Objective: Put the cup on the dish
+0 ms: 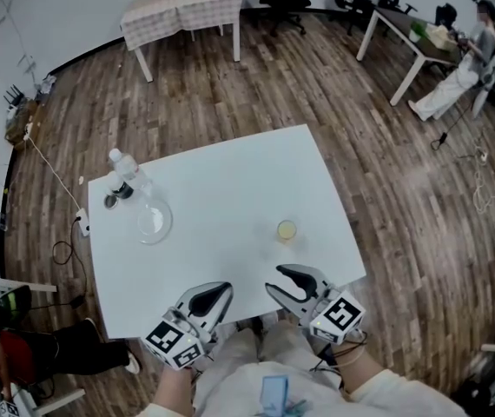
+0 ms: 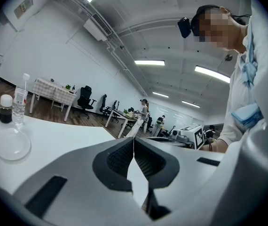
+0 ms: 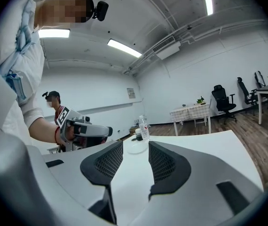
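The cup (image 1: 287, 230) stands near the table's (image 1: 230, 172) right edge, and the dish (image 1: 154, 222) near its left edge. At the near edge, the left gripper (image 1: 221, 290) has its fingers together and empty, while the right gripper (image 1: 274, 279) has its fingers narrowly apart and empty.

Cup (image 1: 287, 230) too small for detail
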A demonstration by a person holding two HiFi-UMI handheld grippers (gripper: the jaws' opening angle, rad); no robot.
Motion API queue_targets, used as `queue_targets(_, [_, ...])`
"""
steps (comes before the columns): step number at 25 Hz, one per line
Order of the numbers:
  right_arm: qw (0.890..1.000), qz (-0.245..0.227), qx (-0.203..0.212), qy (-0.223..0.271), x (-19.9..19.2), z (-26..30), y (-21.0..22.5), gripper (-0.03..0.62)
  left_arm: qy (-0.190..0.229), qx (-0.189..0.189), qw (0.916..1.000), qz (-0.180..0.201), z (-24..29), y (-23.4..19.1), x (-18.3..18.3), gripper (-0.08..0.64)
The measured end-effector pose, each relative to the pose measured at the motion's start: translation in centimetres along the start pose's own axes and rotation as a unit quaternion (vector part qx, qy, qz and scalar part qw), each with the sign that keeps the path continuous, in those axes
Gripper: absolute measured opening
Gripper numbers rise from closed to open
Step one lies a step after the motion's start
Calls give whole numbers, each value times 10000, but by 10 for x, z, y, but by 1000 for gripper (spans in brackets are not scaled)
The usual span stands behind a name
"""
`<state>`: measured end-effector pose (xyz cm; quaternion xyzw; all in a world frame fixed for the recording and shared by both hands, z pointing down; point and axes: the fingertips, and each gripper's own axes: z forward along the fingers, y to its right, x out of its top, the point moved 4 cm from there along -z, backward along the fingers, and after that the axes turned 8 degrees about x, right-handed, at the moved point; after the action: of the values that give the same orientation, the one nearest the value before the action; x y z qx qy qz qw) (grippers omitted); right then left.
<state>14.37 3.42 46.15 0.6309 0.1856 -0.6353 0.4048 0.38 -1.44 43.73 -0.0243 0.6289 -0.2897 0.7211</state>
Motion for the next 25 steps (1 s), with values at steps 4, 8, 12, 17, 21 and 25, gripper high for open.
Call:
queue_targets(4, [9999, -36, -153, -46, -8, -3, 15, 214, -65, 16, 10000, -9, 1, 2, -3, 2])
queue_targets(8, [9991, -103, -380, -164, -20, -4, 35, 229, -115, 45, 9999, -23, 1, 1, -4, 2])
queue_targets(12, [9966, -88, -737, -357, -36, -9, 59, 233, -194, 39, 9998, -20, 3, 3, -9, 2])
queue_targets(17, [9923, -62, -1086, -597, -56, -13, 88, 238, -311, 33, 9995, -25, 3, 2, -16, 2])
queue_targets(21, [9896, -20, -1234, -737, -66, -13, 104, 249, -361, 19, 9993, -30, 6, 0, -18, 2])
queue_targets(25, [9879, 12, -1346, -768, -74, -10, 117, 265, -407, -25, 9992, -37, 10, 1, -19, 2])
